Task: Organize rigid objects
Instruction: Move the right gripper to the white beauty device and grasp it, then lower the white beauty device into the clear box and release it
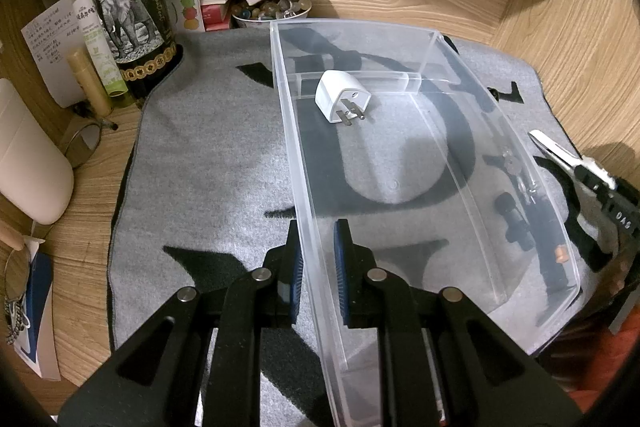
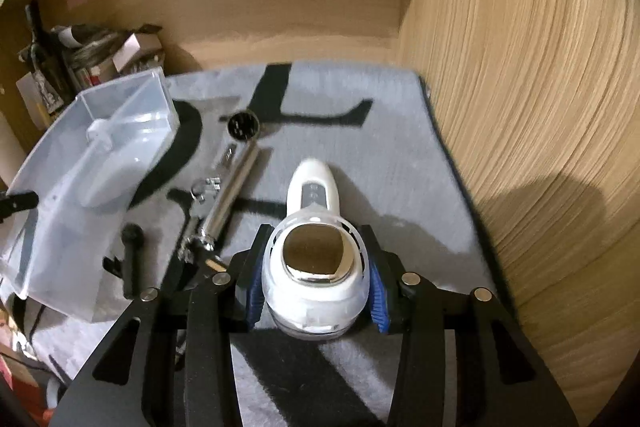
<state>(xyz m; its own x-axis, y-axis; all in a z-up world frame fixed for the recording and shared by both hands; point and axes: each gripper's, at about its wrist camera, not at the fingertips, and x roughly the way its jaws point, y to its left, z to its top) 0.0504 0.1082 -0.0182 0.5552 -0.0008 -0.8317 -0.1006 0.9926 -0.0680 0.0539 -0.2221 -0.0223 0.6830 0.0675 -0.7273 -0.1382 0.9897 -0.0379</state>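
While L tool (image 1: 316, 259) pinches bin wall (image 1: 308, 187), R tool (image 2: 316, 291) grips massager (image 2: 316, 227).

1. The left gripper (image 1: 316, 263) is angling downward, its blue-padded jaws closing tight on the near side wall of the clear plastic bin (image 1: 400, 155), one pad outside the wall and one inside.
2. The right gripper (image 2: 315, 291) is also pointing down and forward, its blue pads (image 2: 256, 301) pressing both flanks of the white handheld device (image 2: 316, 267), whose round head is sitting squarely between the black fingers.
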